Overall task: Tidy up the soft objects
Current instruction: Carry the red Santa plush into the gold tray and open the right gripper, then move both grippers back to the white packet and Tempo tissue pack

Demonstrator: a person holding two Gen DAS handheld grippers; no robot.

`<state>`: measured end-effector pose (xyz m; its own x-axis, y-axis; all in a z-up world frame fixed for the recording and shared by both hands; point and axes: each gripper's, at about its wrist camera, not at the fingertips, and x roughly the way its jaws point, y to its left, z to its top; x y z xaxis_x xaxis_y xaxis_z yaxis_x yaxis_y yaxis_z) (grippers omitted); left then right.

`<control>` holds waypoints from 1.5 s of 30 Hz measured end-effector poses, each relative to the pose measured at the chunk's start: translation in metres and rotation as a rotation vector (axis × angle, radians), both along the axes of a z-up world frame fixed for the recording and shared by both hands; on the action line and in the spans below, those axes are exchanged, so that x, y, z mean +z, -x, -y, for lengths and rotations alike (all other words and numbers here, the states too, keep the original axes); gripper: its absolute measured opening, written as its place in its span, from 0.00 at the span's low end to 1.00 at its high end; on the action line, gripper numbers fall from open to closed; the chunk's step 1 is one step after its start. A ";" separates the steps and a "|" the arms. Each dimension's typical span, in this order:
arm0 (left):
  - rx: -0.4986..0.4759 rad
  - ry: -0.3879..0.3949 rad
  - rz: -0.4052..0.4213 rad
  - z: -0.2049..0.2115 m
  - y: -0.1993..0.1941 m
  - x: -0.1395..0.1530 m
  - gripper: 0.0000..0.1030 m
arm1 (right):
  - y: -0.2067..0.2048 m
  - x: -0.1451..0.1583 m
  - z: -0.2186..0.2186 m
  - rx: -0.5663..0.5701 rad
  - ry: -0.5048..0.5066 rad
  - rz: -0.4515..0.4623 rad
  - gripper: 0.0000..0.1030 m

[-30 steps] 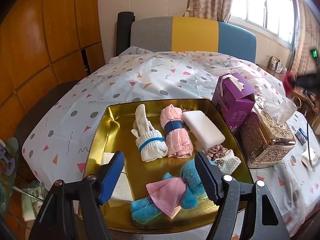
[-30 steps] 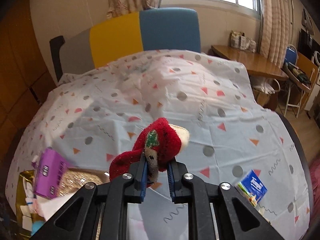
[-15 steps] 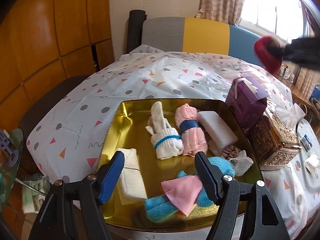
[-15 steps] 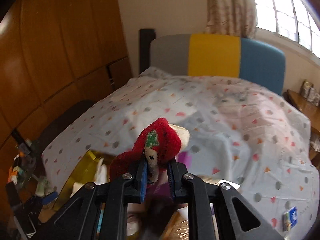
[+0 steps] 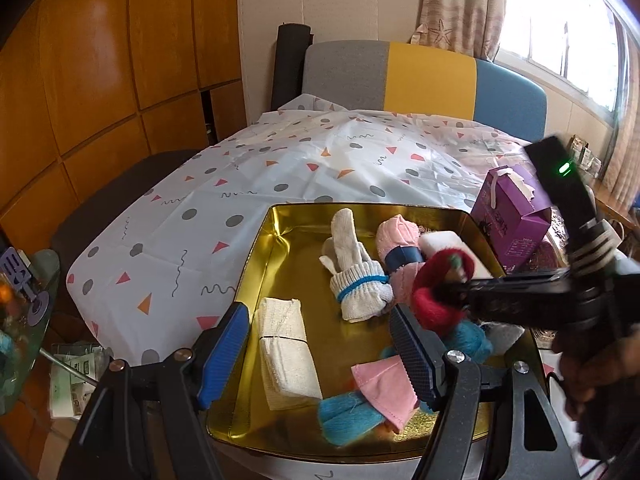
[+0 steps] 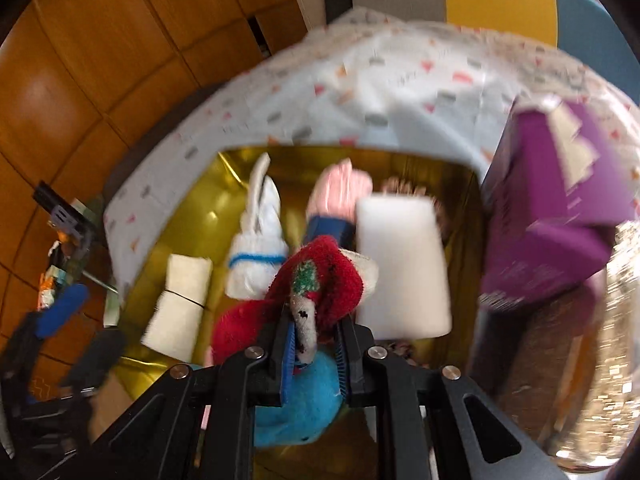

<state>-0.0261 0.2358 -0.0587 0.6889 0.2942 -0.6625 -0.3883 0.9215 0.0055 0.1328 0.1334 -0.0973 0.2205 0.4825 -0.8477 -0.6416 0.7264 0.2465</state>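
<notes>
My right gripper (image 6: 314,336) is shut on a red Christmas sock (image 6: 320,280) and holds it over the gold tray (image 6: 188,216); the sock also shows in the left wrist view (image 5: 434,296). The tray (image 5: 260,264) holds a white sock roll (image 5: 356,276), a pink sock roll (image 5: 400,248), a white sponge (image 5: 444,242), a folded cream cloth (image 5: 286,352) and a blue plush with a pink cloth (image 5: 384,384). My left gripper (image 5: 320,352) is open and empty above the tray's near edge.
A purple box (image 5: 512,216) and an ornate gold tissue box (image 6: 600,360) stand right of the tray. The patterned sheet (image 5: 280,176) covers the bed behind. A glass side table with clutter (image 5: 20,320) is at the left.
My right gripper has swung left and down with the red sock, from above the bed to over the tray. The left gripper has drifted slightly left and stayed open.
</notes>
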 end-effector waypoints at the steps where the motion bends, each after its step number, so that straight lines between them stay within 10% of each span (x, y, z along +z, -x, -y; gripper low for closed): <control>1: 0.000 0.000 -0.001 0.000 0.000 0.000 0.71 | -0.001 -0.005 -0.002 -0.004 0.008 -0.007 0.15; 12: 0.012 -0.003 0.008 0.000 0.003 0.001 0.75 | 0.005 -0.019 -0.007 0.014 0.047 -0.006 0.20; 22: 0.008 -0.010 0.015 0.003 0.005 0.005 0.76 | 0.013 0.009 0.014 -0.055 -0.007 0.099 0.43; 45: -0.061 -0.046 0.030 0.029 0.004 0.017 0.77 | 0.031 0.091 0.138 -0.256 -0.169 0.291 0.45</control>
